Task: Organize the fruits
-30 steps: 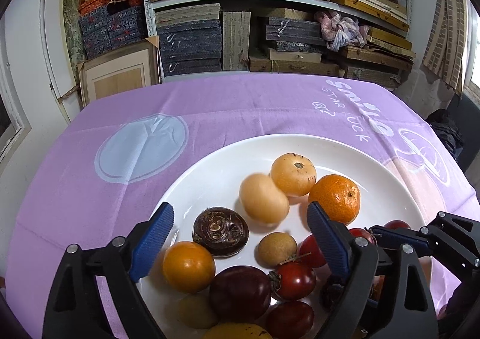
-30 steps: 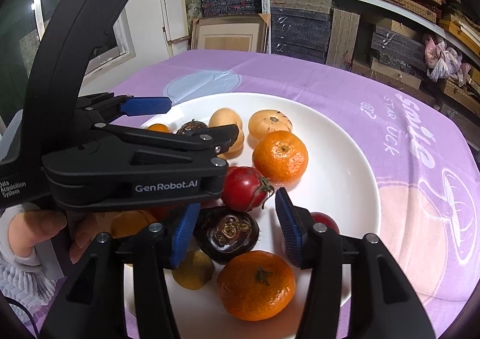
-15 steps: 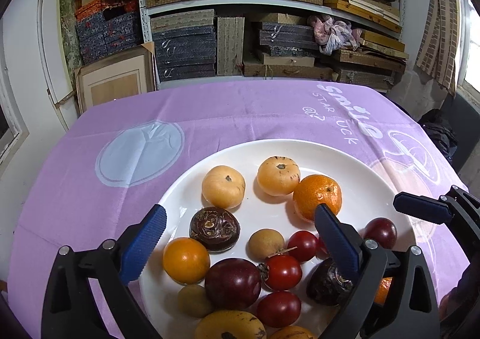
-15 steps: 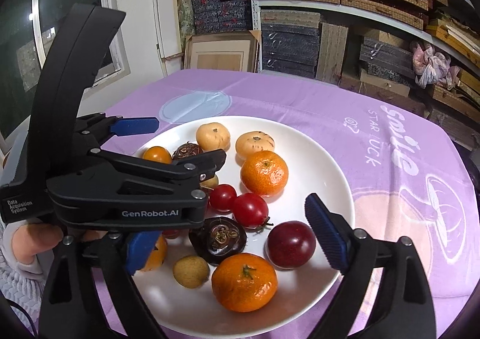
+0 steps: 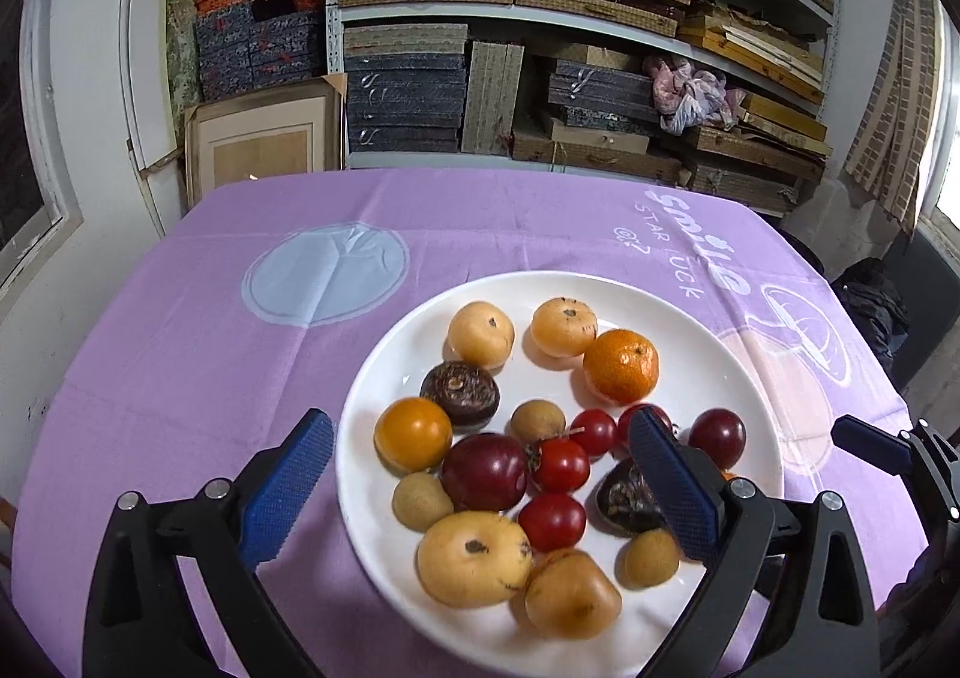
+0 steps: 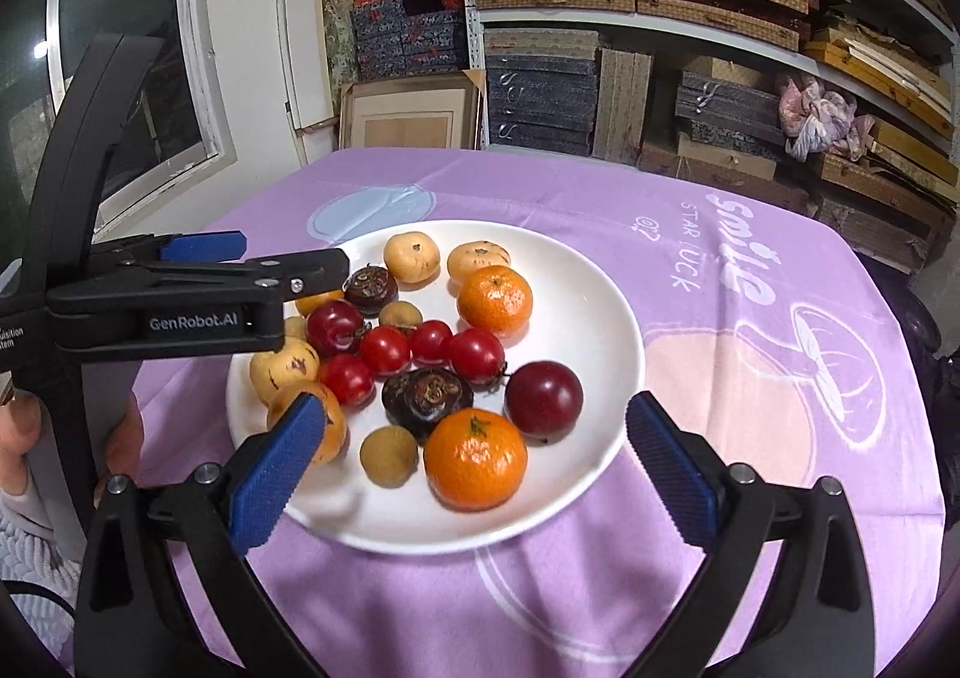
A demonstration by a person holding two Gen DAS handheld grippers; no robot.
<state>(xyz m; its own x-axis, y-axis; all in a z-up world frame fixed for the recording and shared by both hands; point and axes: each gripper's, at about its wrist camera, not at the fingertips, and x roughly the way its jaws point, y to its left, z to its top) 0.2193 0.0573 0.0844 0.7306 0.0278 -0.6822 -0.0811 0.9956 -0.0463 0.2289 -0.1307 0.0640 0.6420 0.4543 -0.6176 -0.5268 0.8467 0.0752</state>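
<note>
On a counter (image 5: 180, 354) draped in a lilac cloth, a white plate (image 6: 594, 318) holds the fruit, all gathered inside its rim. At left, the left gripper (image 5: 480, 489) hangs above the plate's near edge with its blue pads spread wide and nothing between them. Beneath it lie pale yellow fruits (image 5: 474, 558), a dark plum (image 5: 485, 471) and a cluster of cherry tomatoes (image 6: 429, 351) (four in a tight group at the plate's centre). Toward the middle sit two tangerines (image 6: 476, 459), one at the near side and one farther back, with a dark brown fruit (image 6: 427, 395) between them. At right, the right gripper (image 6: 468, 474) has just been opening; its jaws stand fully apart above the near tangerine, gripping nothing. A second plum (image 6: 543, 396) rests just beside the brown fruit.
</note>
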